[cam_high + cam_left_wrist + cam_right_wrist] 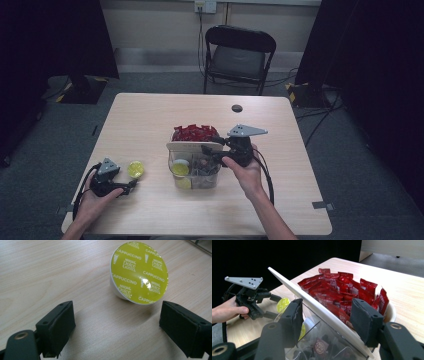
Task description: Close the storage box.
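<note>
A lab-like recording room: black curtains [55, 35], bare table [150, 115], folding chair [239, 57], floor cables [320, 117].

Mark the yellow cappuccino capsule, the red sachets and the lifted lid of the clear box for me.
yellow cappuccino capsule [139, 272], left gripper view: middle of its printed foil top.
red sachets [342, 288], right gripper view: centre of the pile in the bowl.
lifted lid [317, 305], right gripper view: its pale edge, between the right gripper's jaws.

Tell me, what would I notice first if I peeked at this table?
Probably the heap of shiny red packets in the middle of the table, behind a clear box whose pale lid stands tilted between the right hand-held gripper's jaws. Next, the bright yellow-green cappuccino capsule lying on its side near the front left, just ahead of the open left hand-held gripper.
</note>
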